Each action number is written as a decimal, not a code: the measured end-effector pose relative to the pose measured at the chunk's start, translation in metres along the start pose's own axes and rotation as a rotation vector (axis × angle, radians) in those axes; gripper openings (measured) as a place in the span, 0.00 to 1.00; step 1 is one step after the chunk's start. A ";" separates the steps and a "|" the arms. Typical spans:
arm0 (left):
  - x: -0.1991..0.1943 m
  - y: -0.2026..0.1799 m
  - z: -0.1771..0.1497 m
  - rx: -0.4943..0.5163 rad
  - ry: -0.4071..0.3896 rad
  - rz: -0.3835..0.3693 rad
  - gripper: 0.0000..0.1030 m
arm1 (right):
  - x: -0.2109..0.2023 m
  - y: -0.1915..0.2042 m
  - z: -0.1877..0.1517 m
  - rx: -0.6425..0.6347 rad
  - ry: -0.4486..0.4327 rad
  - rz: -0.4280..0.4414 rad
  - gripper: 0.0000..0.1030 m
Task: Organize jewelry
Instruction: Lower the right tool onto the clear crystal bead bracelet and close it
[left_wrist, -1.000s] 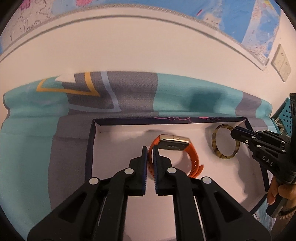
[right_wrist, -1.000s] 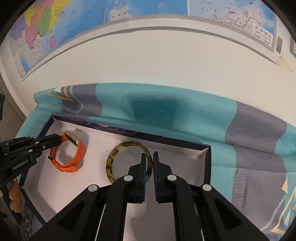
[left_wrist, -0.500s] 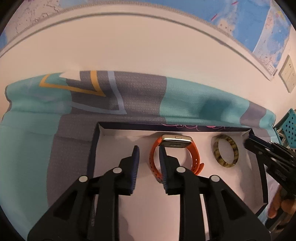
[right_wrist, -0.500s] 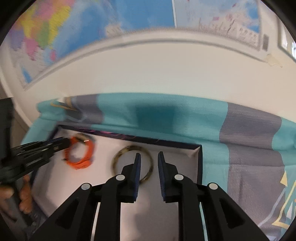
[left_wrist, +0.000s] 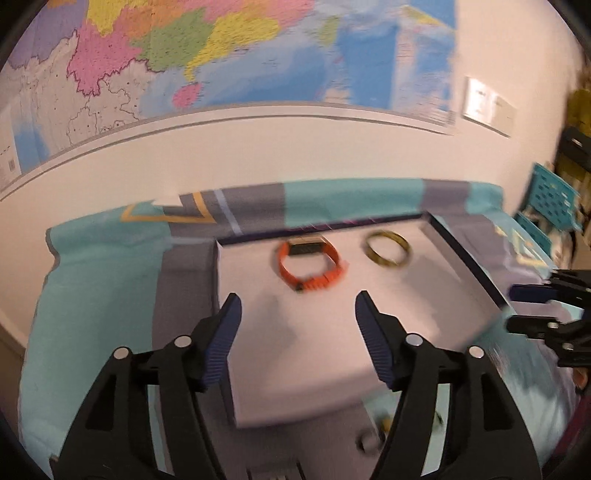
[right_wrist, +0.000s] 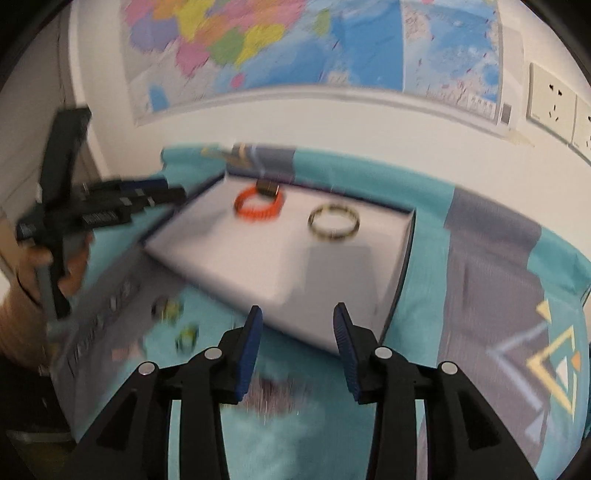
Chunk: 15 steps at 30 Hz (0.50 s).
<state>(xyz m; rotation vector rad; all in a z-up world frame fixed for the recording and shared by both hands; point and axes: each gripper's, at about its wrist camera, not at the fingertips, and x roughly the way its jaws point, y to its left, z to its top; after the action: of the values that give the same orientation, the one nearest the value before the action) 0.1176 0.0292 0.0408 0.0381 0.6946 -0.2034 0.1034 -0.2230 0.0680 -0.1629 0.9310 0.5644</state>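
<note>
- The left black two-finger gripper is seen at the bottom centre of the left wrist view, jaws spread wide and holding nothing.
- The right black two-finger gripper is likewise spread wide and empty.
- An orange-strapped watch and a mottled yellow-brown bangle are laid side by side, apart, in the shallow white dark-rimmed tray, at mid-frame.
- The tray is set on a teal and grey patterned cloth.
</note>
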 end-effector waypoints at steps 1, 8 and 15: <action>-0.005 -0.001 -0.007 0.002 0.000 -0.009 0.62 | 0.001 0.003 -0.009 -0.011 0.018 -0.005 0.37; -0.022 -0.007 -0.050 -0.027 0.024 -0.068 0.63 | 0.009 0.011 -0.038 0.005 0.053 0.009 0.52; -0.029 -0.013 -0.073 -0.037 0.044 -0.086 0.63 | 0.025 0.015 -0.042 0.031 0.067 0.026 0.52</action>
<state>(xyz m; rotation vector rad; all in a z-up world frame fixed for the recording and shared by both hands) 0.0470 0.0293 0.0038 -0.0231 0.7439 -0.2729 0.0773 -0.2164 0.0245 -0.1428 1.0078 0.5714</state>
